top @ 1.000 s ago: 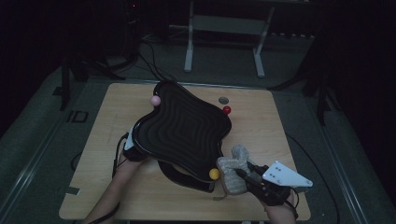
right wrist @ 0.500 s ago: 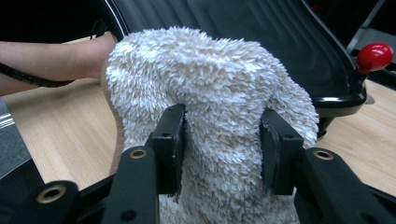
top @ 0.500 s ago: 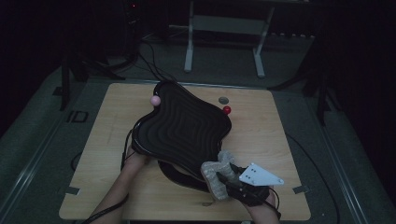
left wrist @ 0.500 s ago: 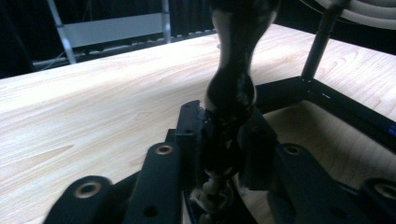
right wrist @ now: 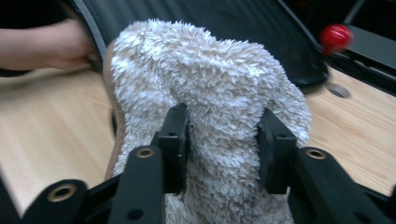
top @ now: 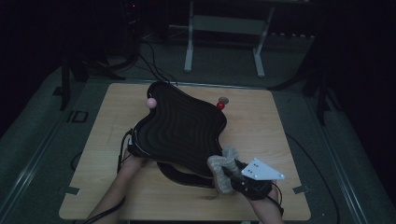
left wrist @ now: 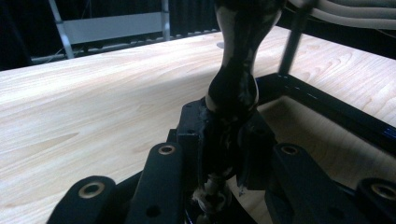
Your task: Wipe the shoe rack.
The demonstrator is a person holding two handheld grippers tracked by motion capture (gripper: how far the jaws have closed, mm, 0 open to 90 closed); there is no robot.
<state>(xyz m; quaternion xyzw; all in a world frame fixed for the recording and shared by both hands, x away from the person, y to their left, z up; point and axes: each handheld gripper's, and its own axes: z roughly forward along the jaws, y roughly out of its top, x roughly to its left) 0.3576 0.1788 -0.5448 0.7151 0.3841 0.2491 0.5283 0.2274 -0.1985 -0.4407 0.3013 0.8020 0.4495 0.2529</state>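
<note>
1. Right gripper (right wrist: pixel 224 149) pinches the fluffy cloth (right wrist: pixel 210 93) at the wavy black board's (top: pixel 182 128) near edge
2. Left gripper (left wrist: pixel 224 154) clamps the board's black leg (left wrist: pixel 236 70); brace it firmly and wipe along the ridges

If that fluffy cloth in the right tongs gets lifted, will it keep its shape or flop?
Probably flops: the fluffy cloth bulges and folds over between the right tongs. Its shaggy pile probably resists slipping. Likely light, since it stands bunched upright.
</note>
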